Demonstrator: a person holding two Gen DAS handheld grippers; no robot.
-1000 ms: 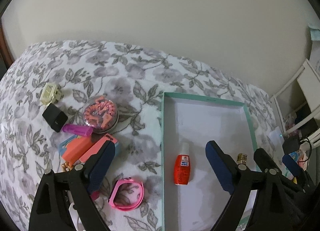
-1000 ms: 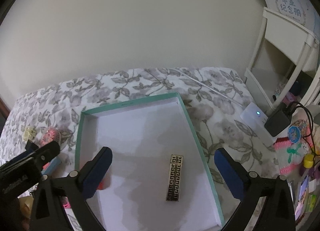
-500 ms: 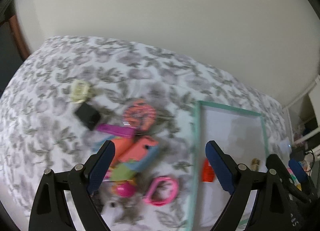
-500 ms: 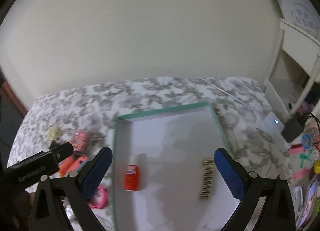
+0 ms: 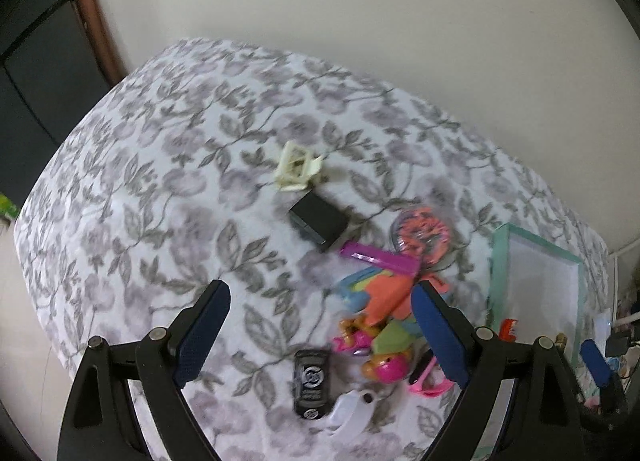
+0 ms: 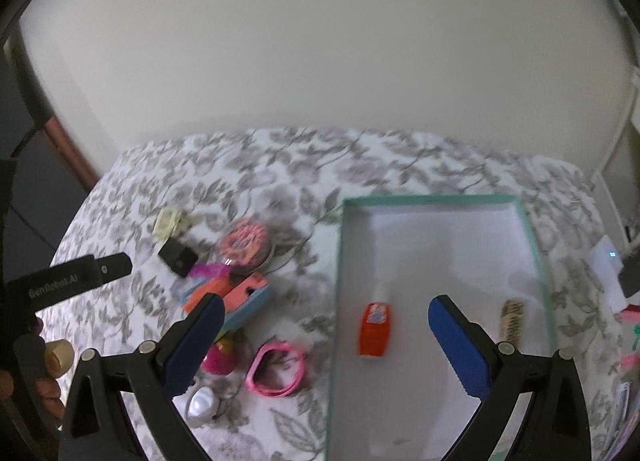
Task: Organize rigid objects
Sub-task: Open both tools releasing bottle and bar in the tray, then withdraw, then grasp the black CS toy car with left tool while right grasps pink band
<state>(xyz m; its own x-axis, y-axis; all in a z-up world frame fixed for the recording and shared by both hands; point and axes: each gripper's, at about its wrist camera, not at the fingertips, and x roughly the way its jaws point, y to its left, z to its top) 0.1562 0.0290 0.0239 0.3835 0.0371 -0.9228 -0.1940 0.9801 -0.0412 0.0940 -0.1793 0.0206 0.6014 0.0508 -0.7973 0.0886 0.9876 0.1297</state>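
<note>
A teal-rimmed white tray (image 6: 536, 245) lies on the floral cloth and holds an orange bottle (image 6: 374, 327) and a patterned gold bar (image 6: 513, 319); its rim also shows in the left wrist view (image 5: 496, 261). Left of it lies a pile: black box (image 5: 318, 223), cream clip (image 5: 296, 167), round pink case (image 5: 424, 233), purple stick (image 5: 380, 257), orange and blue pieces (image 5: 384, 297), pink band (image 6: 276, 369), black car key (image 5: 310, 383). My left gripper (image 5: 324, 335) is open above the pile. My right gripper (image 6: 324, 343) is open over the tray's left edge.
The bed's left edge drops toward a dark cabinet (image 5: 36, 61) and wooden frame. A plain wall stands behind. A white device and black charger (image 6: 612, 261) sit past the tray's right side. The left gripper's body (image 6: 68, 281) shows in the right wrist view.
Both grippers have pulled back and swung left. The left view has moved from the tray to the pile and bare cloth. The right view now takes in the pile. Both stay open.
</note>
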